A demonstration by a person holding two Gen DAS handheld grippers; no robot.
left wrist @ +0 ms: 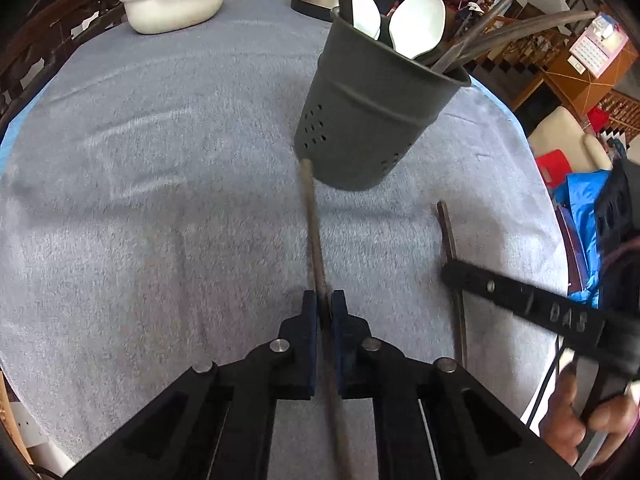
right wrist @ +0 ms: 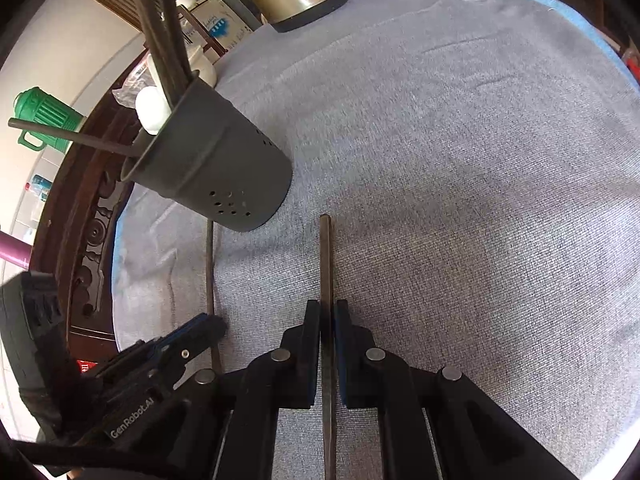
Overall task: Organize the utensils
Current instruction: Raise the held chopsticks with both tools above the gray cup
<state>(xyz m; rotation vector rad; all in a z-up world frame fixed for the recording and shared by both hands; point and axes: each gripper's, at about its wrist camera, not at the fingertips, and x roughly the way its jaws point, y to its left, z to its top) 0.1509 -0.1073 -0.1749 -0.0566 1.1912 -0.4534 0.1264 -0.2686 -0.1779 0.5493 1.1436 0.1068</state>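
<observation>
Lying on the cloth, each chopstick point(left wrist: 316, 240) point(right wrist: 326, 264) is pinched between one gripper's closed fingers point(left wrist: 310, 312) point(right wrist: 313, 320).

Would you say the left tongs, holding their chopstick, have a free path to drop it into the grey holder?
Probably yes: the left tongs grip a chopstick whose tip lies at the holder's base, nothing between; they must lift over its rim.

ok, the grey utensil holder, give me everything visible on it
The grey utensil holder is a matte, plastic-looking tapered cup with a flared rim, a ridge below the rim and small drain holes near its base. It stands upright on the grey tablecloth. Inside are white spoons and several dark chopsticks leaning outward. The chopstick clamped in the left gripper reaches to its base; contact is unclear.
</observation>
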